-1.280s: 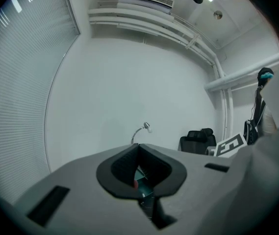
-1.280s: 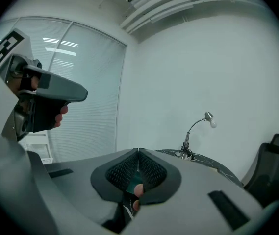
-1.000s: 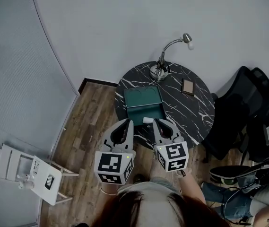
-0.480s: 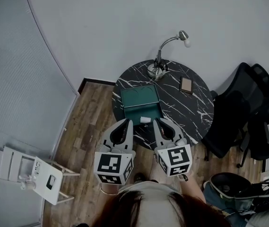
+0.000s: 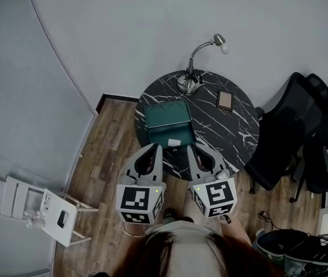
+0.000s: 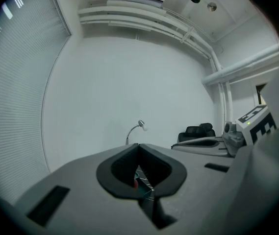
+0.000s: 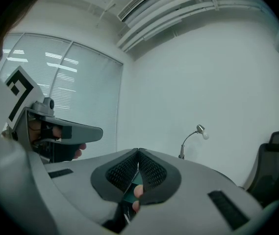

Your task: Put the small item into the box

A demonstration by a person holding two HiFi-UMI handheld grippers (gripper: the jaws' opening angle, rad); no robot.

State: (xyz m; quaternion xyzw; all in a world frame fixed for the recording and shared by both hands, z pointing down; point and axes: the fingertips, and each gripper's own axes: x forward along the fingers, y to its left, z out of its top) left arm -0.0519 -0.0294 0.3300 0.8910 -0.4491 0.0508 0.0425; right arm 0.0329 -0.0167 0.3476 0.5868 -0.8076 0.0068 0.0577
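In the head view, a round black table with white marble veining (image 5: 233, 134) fills the centre of the frame. On its left part stands an open dark green box (image 5: 165, 115), its lid thrown back toward the top of the frame. The small white item (image 5: 174, 142) sits at the lower end of the box's tray, apparently inside it. Just below the table's lower edge, the left gripper (image 5: 155, 149) and the right gripper (image 5: 190, 148) hang side by side, both pointing up the frame toward the box and neither touching it. In the left gripper view, the left gripper (image 6: 139, 146) has its jaws pressed together with nothing between them. The right gripper (image 7: 138, 151) is likewise closed tight and empty in its own view. A silver gooseneck lamp (image 5: 193, 78) stands at the table's top edge, with a small brown rectangular object (image 5: 225, 100) to its right. Black office chairs (image 5: 302, 131) crowd the right side, and a white folding chair (image 5: 37, 209) stands at lower left on the wooden floor (image 5: 103, 166).
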